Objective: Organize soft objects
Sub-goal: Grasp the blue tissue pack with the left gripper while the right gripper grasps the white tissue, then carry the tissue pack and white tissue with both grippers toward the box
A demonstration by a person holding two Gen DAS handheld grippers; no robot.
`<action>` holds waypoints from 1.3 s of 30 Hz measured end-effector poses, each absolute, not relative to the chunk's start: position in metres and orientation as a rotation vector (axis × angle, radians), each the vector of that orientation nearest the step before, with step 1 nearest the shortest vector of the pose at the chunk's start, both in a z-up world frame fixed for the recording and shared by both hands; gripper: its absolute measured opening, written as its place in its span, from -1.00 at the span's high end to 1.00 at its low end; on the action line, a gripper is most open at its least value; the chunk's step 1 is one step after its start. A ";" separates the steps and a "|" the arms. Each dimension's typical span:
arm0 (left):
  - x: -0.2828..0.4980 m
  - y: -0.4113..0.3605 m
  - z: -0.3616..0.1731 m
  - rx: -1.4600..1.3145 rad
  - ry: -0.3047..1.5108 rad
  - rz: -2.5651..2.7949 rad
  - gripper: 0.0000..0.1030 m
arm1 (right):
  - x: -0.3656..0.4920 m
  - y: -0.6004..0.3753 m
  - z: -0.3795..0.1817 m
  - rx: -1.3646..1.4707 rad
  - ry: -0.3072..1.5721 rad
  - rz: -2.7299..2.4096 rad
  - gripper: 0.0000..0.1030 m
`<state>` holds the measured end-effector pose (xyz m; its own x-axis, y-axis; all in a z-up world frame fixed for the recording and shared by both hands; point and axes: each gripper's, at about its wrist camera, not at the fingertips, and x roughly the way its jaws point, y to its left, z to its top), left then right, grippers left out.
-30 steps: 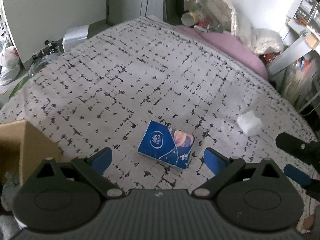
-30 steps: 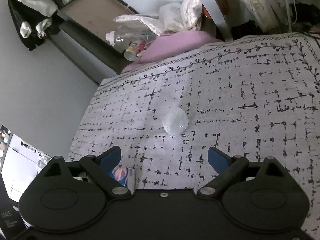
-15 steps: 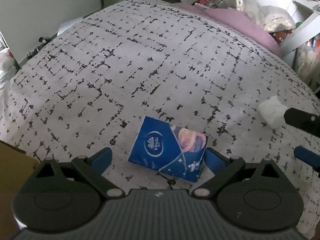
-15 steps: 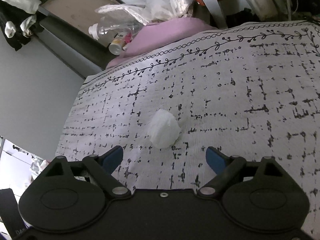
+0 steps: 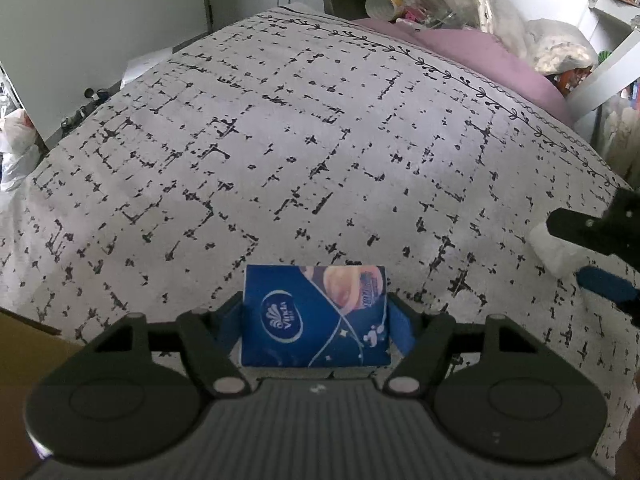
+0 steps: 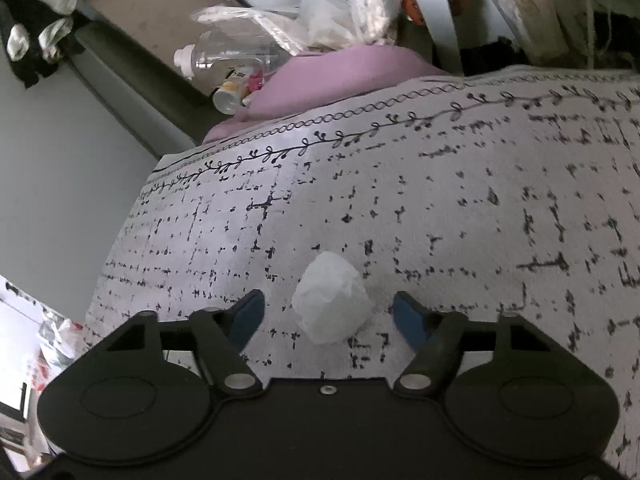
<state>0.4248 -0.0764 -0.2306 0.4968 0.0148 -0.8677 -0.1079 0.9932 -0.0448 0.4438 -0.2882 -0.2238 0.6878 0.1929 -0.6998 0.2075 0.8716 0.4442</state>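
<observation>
A blue tissue pack (image 5: 316,316) lies on the patterned bedspread (image 5: 280,152). My left gripper (image 5: 316,320) sits around it, its blue pads touching both sides of the pack. A white crumpled soft wad (image 6: 330,304) lies on the bedspread between the spread fingers of my right gripper (image 6: 330,316), which is open, with gaps on both sides. The wad (image 5: 556,250) and the right gripper's fingers (image 5: 600,284) also show at the right edge of the left wrist view.
A cardboard box corner (image 5: 24,344) sits at the lower left. A pink pillow (image 5: 492,60) and bottles and bags (image 6: 248,56) crowd the head of the bed. A white bag (image 5: 12,148) lies on the floor on the left.
Both grippers moved forward and down. The left gripper came around the tissue pack and narrowed onto it. The right gripper came to straddle the white wad.
</observation>
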 end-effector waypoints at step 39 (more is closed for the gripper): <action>0.251 -0.018 -0.071 -0.183 0.814 0.007 -0.38 | 0.234 -0.251 -0.093 0.516 0.612 0.067 0.27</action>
